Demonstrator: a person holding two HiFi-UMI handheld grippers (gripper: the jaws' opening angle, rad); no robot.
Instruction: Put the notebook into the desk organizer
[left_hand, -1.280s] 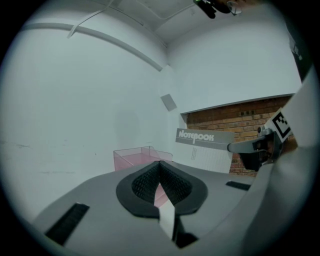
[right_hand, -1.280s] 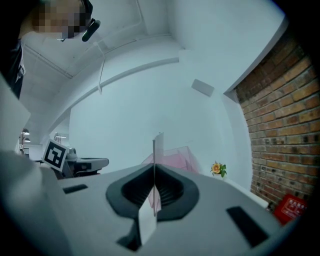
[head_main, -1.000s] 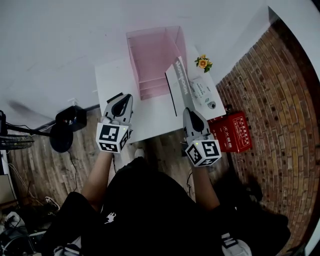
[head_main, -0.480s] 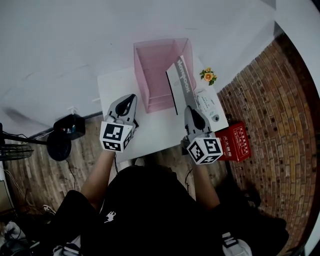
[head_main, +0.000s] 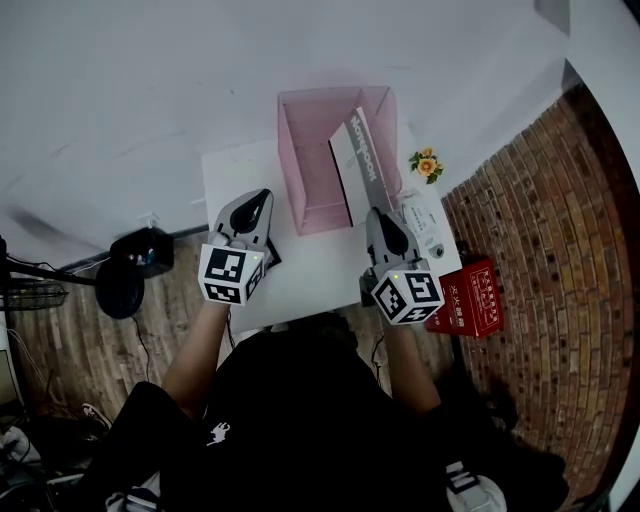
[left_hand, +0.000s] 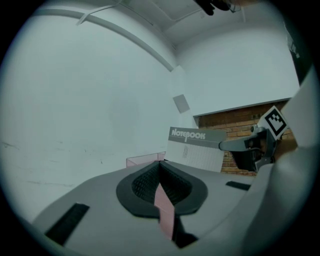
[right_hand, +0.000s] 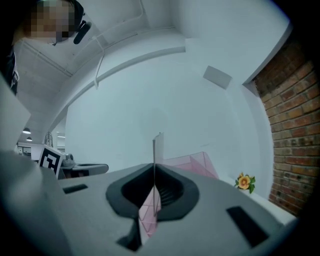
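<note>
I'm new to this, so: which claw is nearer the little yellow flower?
Right. The right claw, gripping the notebook, is close beside the flower; the left claw is across the table, left of the pink organizer.

"NOTEBOOK" is showing in white capitals on the grey band of the notebook (left_hand: 196, 136), and it is readable in the left gripper view. White characters are showing on the red box (head_main: 470, 300), too small to read.
</note>
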